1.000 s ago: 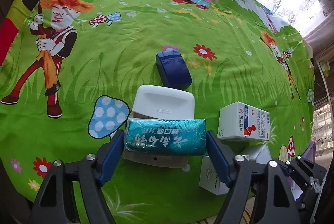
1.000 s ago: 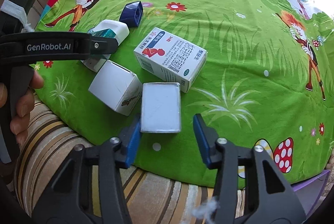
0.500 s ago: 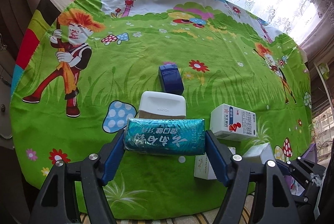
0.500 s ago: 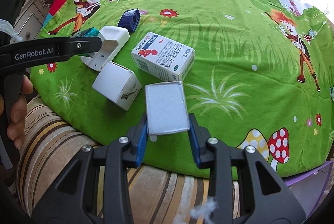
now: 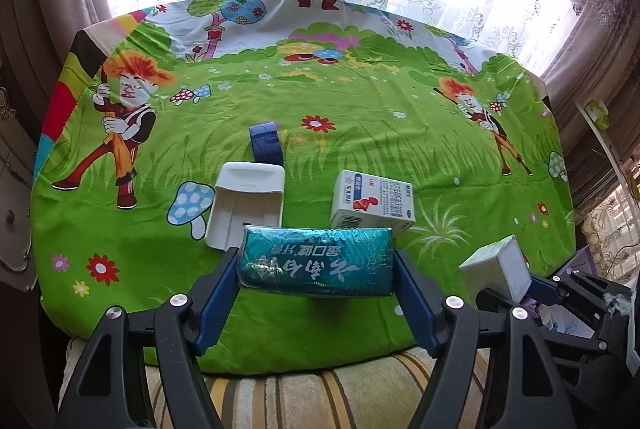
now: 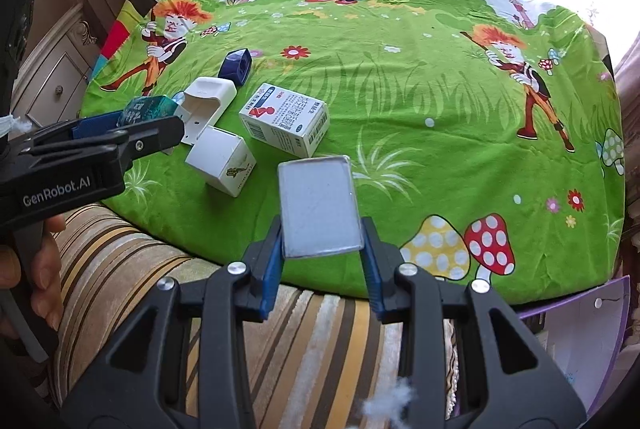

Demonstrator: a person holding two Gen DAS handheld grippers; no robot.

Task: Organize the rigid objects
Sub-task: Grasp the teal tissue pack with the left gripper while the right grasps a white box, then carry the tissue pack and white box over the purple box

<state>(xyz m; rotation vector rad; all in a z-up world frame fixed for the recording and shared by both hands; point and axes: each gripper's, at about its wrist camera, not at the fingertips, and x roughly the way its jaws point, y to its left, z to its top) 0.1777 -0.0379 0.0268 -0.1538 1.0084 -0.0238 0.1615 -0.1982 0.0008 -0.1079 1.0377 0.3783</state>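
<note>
Left claw point(image 5: 316, 261): both blue pads press on the ends of a teal foil-wrapped box point(image 5: 316, 259), which lies crosswise between them, lifted clear of the cloth, its print upside down to the camera.

Right claw point(image 6: 322, 225): pinching a small white box point(image 6: 318, 205) by its two long sides; the box stands up out of the pads, its pale flat face toward the camera, clear of the surface. In the left wrist view the same box appears to the right of the left claw, well apart from the teal one.

Surface: a table covered with a green cartoon-print cloth point(image 5: 360, 97); a striped cushion point(image 6: 320, 329) lies below its near edge, under both claws.

Items remaining on the cloth, as seen from the right claw:
- A white cube-shaped box point(image 6: 220, 165), ahead and to the left, nearest to the claw.
- A white medicine carton with red and blue print point(image 6: 284, 119), ahead, just beyond the held box, lying flat.
- An open white plastic case point(image 6: 206, 105), further left, beside the carton and just behind the cube-shaped box.
- A dark blue small box point(image 6: 236, 67), furthest, just beyond the plastic case.

A person's hand point(image 6: 28, 269) grips the handle of the left claw at the left edge of the right wrist view.
</note>
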